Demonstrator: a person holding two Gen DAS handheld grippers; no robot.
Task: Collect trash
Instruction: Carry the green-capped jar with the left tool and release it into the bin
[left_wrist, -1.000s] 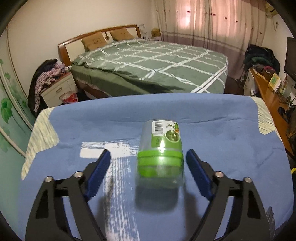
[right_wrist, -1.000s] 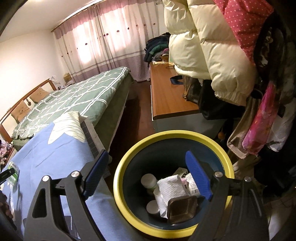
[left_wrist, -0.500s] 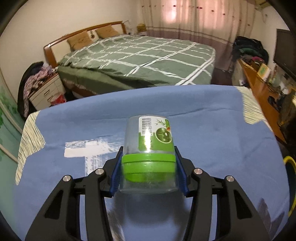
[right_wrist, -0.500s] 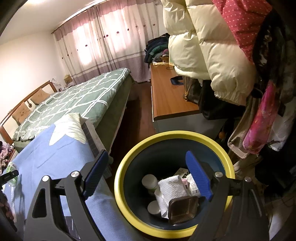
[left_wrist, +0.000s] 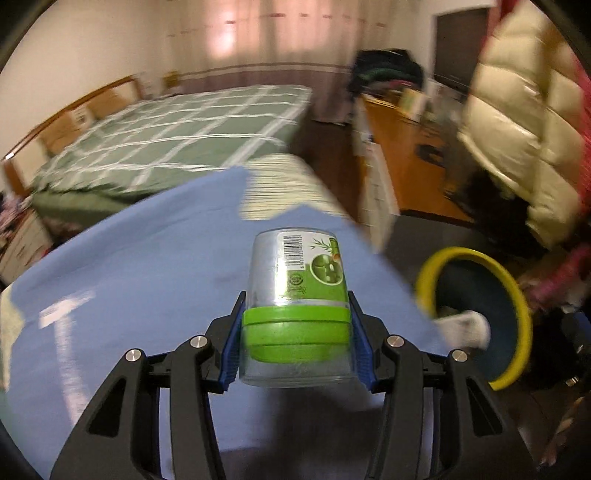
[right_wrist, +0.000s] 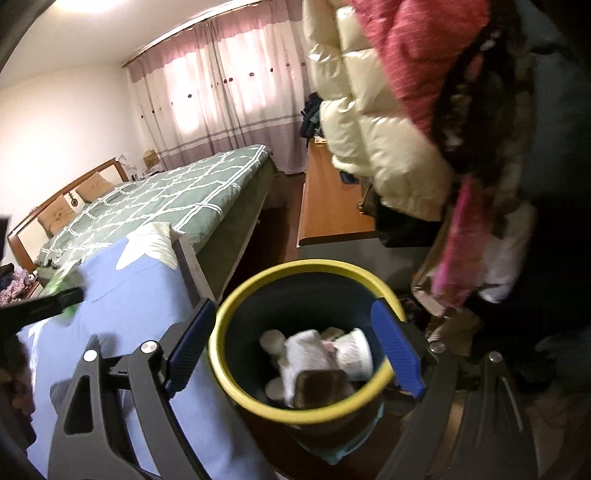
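Green-lidded container (left_wrist: 297, 314), on blue-covered desk (left_wrist: 140, 280) a second ago, now clamped in left hand-held gripper (left_wrist: 295, 343) and lifted toward yellow-rimmed bin (left_wrist: 517, 302). Right hand-held gripper (right_wrist: 291, 347) apart, empty, over bin. Drop judged next.

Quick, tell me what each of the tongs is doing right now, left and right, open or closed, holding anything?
Left tongs: closed on the clear jar with the green lid.
Right tongs: open, holding nothing, above the yellow-rimmed bin.
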